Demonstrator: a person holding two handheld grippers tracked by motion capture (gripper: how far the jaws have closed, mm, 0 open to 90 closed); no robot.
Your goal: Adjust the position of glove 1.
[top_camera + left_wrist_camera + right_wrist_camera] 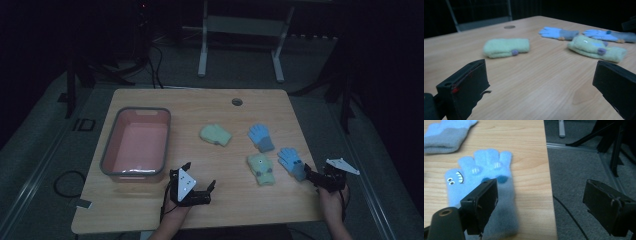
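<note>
4 gloves wait on the bench beside a pink tub; both sets of jaws stand released.

The right gripper [311, 176] hovers at the bench's 4 o'clock edge, empty, one jaw over the cuff of the nearest blue glove [484, 180], likely lining up a pinch. The left gripper [207, 190], at 6 o'clock, faces the 2 green mittens [506, 47] [596, 48], holding nothing. The pink tub [111, 161] sits at 9 o'clock, probably their destination.

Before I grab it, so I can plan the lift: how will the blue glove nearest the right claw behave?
The blue glove looks like soft fleece lying flat, so it will probably droop from the claw. It seems light. Its fuzzy surface should resist slipping, and it should not roll.
</note>
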